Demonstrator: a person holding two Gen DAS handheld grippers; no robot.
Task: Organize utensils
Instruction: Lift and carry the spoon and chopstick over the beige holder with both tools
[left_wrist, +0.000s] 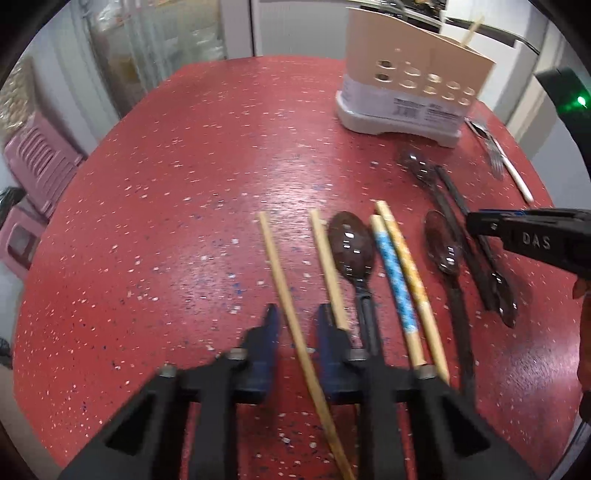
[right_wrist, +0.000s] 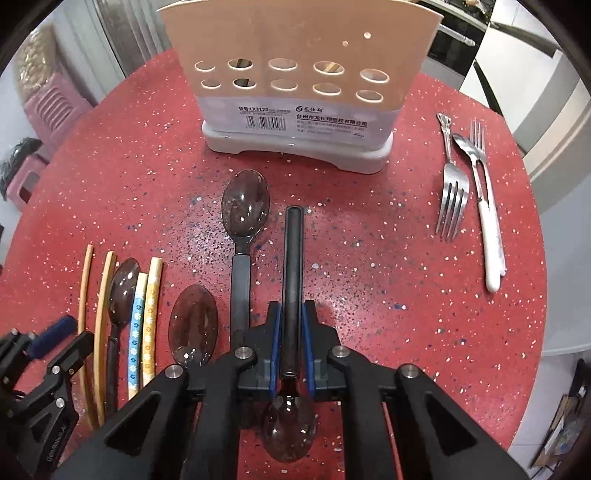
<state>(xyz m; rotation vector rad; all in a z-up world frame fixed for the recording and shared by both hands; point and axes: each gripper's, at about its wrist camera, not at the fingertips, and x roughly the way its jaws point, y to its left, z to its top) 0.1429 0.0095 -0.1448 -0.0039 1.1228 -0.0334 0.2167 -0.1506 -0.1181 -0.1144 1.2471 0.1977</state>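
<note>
My left gripper (left_wrist: 298, 321) is shut on a plain wooden chopstick (left_wrist: 275, 254), which runs slantwise between its blue pads over the red table (left_wrist: 166, 221). The same gripper (right_wrist: 75, 332) shows at the lower left of the right wrist view. My right gripper (right_wrist: 291, 306) is shut on the black handle of a dark see-through spoon (right_wrist: 293, 251). The spoon's bowl lies near the camera and its handle points at the beige utensil holder (right_wrist: 295, 92). Whether the spoon is off the table I cannot tell. In the left wrist view the right gripper (left_wrist: 474, 223) enters from the right edge.
Beside the held chopstick lie another plain chopstick (left_wrist: 327, 266), a dark spoon (left_wrist: 351, 243) and a blue (left_wrist: 393, 273) and a yellow (left_wrist: 410, 269) patterned chopstick. Two more dark spoons (right_wrist: 245, 206) (right_wrist: 194, 325) lie mid-table. Metal forks (right_wrist: 452, 199) and a white-handled utensil (right_wrist: 489, 236) lie right. Pink stools (left_wrist: 40, 162) stand off-table left.
</note>
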